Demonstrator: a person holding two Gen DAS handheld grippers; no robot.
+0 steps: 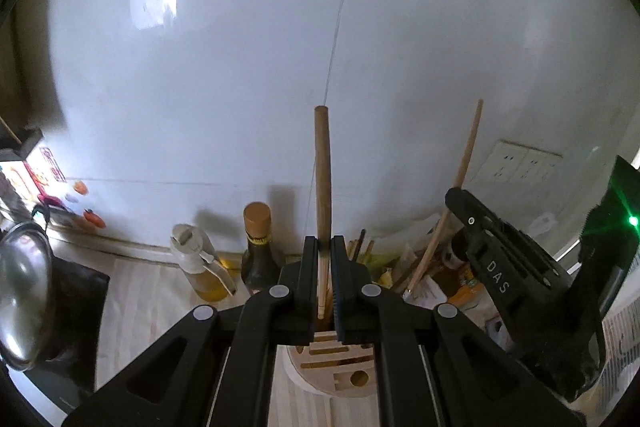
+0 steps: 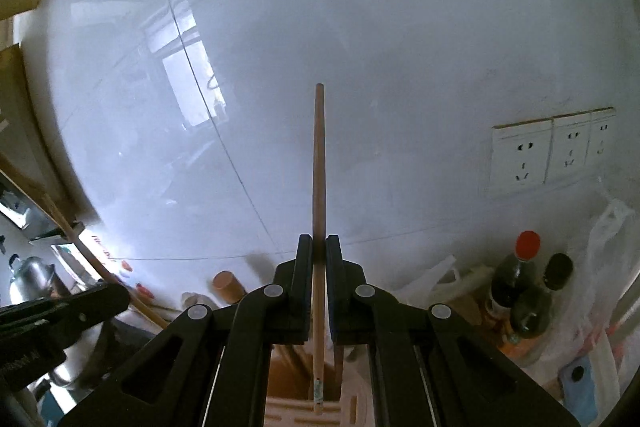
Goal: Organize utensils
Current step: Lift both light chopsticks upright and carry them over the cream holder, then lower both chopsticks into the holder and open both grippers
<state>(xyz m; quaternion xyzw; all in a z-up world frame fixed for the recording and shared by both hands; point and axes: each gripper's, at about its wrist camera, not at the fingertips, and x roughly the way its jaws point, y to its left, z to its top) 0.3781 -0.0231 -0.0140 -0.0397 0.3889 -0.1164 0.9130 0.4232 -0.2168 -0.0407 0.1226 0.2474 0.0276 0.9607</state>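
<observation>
Left gripper [image 1: 325, 247] fingers clamp an upright chopstick [image 1: 322, 163]; right gripper [image 2: 319, 247] likewise, seemingly vertical chopstick [image 2: 319, 163].

wall: white tiles [image 2: 360, 47], three sockets [image 2: 520, 155] | counter back edge: brown-capped bottle [image 1: 258, 251], oil bottle [image 1: 200, 263] | left edge: steel kettle [image 2: 30, 281]

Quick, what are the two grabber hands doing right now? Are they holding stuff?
Left gripper: closed, holding a wooden chopstick upright.
Right gripper: closed, holding another wooden chopstick upright.
</observation>
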